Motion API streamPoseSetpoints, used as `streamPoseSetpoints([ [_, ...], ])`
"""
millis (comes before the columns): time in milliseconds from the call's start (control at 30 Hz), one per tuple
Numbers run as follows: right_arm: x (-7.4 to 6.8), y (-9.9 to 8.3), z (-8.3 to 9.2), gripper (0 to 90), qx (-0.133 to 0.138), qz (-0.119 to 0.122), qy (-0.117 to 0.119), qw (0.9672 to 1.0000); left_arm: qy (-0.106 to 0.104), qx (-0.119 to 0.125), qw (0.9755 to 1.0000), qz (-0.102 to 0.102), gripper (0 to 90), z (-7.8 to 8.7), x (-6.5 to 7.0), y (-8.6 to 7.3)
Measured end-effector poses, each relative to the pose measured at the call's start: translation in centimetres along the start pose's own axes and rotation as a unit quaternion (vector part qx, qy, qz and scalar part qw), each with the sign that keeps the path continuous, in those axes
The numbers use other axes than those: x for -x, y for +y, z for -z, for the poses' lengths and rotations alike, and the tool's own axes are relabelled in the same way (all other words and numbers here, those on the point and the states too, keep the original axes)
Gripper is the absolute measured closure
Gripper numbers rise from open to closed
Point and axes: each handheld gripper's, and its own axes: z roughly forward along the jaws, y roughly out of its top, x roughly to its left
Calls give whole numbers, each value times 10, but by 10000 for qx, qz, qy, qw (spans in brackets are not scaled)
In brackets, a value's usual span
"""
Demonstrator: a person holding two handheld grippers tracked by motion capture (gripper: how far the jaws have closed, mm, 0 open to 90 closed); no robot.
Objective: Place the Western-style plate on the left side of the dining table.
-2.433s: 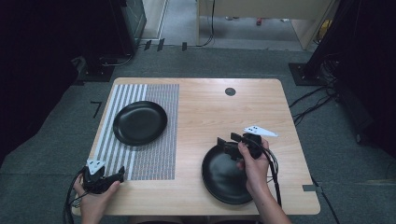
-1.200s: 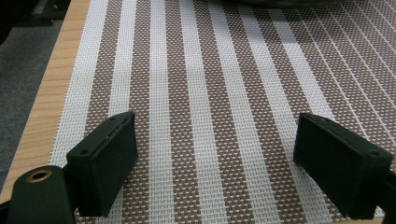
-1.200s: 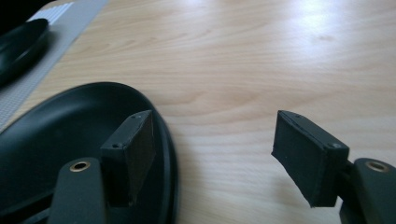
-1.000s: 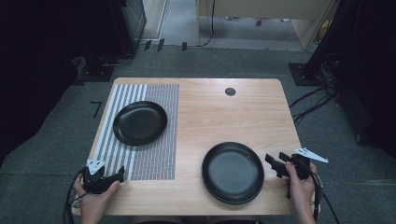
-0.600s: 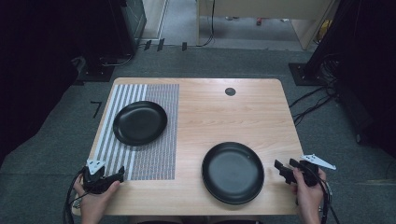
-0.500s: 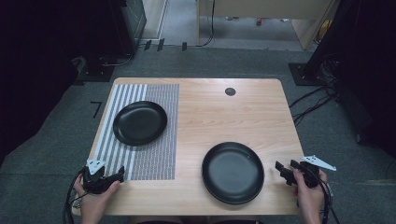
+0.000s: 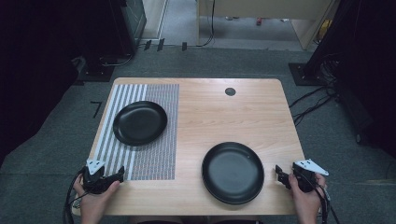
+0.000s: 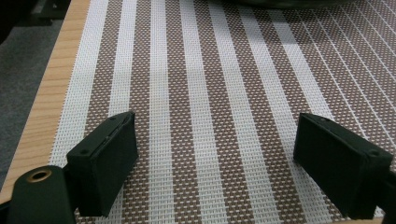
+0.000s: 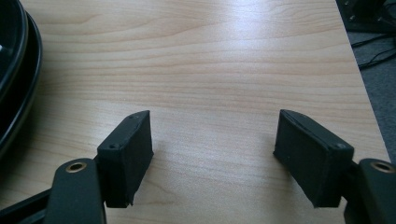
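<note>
Black plates: two round, glossy, shallow dishes with raised rims lie on the table, well apart.
Near plate: the near plate (image 7: 233, 172) sits flat on bare wood toward the table's near right corner; its stacked-looking curved rim (image 9: 14, 74) shows at the left edge of the right gripper view.
Far plate: the far plate (image 7: 139, 122) rests on the placemat, by the table's left edge, a little farther back than the middle.
Placemat: the placemat (image 7: 159, 154) is a woven rectangle along the left side of the table; brown and white mesh, broad stripes on its left part, fine thin lines on its right part (image 8: 355, 60).
Table: the table (image 7: 224, 116) is pale wood with visible grain and rounded corners; a small dark round disc (image 7: 230, 91) is set near its far edge.
Left tongs: the left tongs (image 7: 116, 176) sit at the near left corner, over the placemat's near edge, held in the left hand (image 7: 93, 198); the flat black block jaws stand wide apart, nothing between them.
Right tongs: the right tongs (image 7: 280, 174) sit at the near right edge, just right of the near plate, held in the right hand (image 7: 306, 196); jaws wide apart over bare wood, empty.
Floor: grey carpet (image 7: 56, 140) surrounds the table, with dark cables (image 7: 310, 100) lying to the right.
</note>
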Motion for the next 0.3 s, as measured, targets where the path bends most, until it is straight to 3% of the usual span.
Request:
streamPoseSetpoints([
  [133,-3,0,-1,237,-57,151,-49,9999,-9,0,10000,9,132,0,0,0],
  [300,-4,1,-2,220,-75,163,-20,9998,-5,-1,10000,2,132,0,0,0],
])
